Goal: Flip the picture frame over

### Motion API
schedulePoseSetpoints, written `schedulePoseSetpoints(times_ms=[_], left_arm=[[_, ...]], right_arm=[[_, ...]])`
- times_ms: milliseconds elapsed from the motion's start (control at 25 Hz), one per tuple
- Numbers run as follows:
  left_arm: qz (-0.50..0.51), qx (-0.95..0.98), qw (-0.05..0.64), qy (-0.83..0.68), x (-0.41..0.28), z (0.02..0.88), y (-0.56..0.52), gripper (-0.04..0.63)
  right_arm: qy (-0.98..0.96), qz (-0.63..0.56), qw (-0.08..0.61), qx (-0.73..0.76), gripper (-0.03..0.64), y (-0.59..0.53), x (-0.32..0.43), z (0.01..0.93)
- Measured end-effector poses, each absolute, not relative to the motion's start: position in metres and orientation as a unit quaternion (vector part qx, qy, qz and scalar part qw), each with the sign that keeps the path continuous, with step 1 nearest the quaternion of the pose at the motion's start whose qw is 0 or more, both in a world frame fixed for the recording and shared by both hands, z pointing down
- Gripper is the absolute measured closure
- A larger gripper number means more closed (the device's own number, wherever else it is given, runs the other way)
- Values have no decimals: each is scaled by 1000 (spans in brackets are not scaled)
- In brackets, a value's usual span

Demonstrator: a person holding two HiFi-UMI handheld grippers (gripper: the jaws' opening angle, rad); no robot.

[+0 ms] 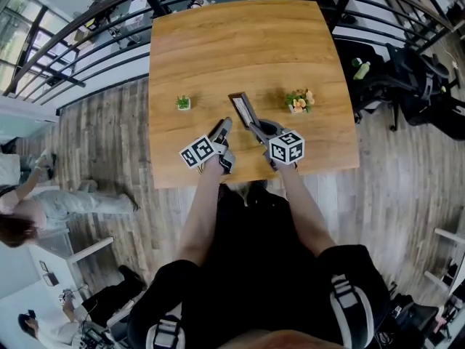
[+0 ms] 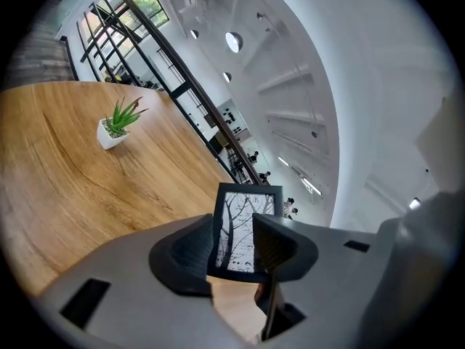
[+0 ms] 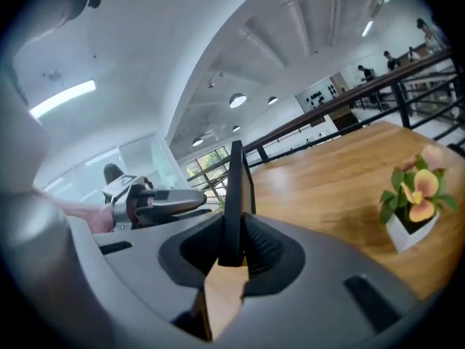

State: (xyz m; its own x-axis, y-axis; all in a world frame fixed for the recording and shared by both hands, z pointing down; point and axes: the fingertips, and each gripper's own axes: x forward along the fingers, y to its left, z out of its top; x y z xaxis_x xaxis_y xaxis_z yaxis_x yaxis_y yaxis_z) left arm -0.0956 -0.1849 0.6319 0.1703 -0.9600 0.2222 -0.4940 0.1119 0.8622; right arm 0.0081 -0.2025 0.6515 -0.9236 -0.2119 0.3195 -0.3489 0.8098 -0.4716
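Note:
A black picture frame [image 1: 242, 107] stands on edge on the wooden table [image 1: 240, 42], near its front edge. My right gripper [image 1: 254, 129] is shut on the frame's near end. In the right gripper view the frame [image 3: 234, 195] shows edge-on and upright, with both pads pressed on its faces. My left gripper [image 1: 224, 126] sits just left of the frame, open and apart from it. In the left gripper view the frame [image 2: 243, 220] shows its tree print face-on beyond the spread jaws. The left gripper [image 3: 156, 203] appears in the right gripper view, clear of the frame.
A small green plant in a white pot [image 1: 183, 102] stands left of the frame, and a potted flower [image 1: 299, 101] stands to its right. A black railing [image 1: 87, 27] runs behind the table. A black office chair [image 1: 418, 86] is at right and a person [image 1: 43, 202] is on the floor at left.

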Motion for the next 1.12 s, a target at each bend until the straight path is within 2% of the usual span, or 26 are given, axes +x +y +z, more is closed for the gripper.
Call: schedulePoseSetpoints(times_ms=[280,640,800,960,1040,1120], left_arm=[[-249,620,469,-577,-101,647,-171,393],[-279,643,473,-534,-114,648,-159,382],[-336,655,486,-470,-108,631,-163,380],[-358,663,505,-422,-103,622,-164,380],[-375,660,514,-400,-101,615,-163,386],[-377,658,515,-399,-106,614,-161,463]], right_arm=[[-928,347,74,112,540,-190,-3,638],[-900,433,8,43,540,-168,-25,616],[-876,480,-52,20,540,-163,-27,605],[-868,490,-69,27,540,-163,-29,601],[-867,491,-77,37,540,-162,-29,599],[-866,490,-87,50,540,-162,-29,597]])
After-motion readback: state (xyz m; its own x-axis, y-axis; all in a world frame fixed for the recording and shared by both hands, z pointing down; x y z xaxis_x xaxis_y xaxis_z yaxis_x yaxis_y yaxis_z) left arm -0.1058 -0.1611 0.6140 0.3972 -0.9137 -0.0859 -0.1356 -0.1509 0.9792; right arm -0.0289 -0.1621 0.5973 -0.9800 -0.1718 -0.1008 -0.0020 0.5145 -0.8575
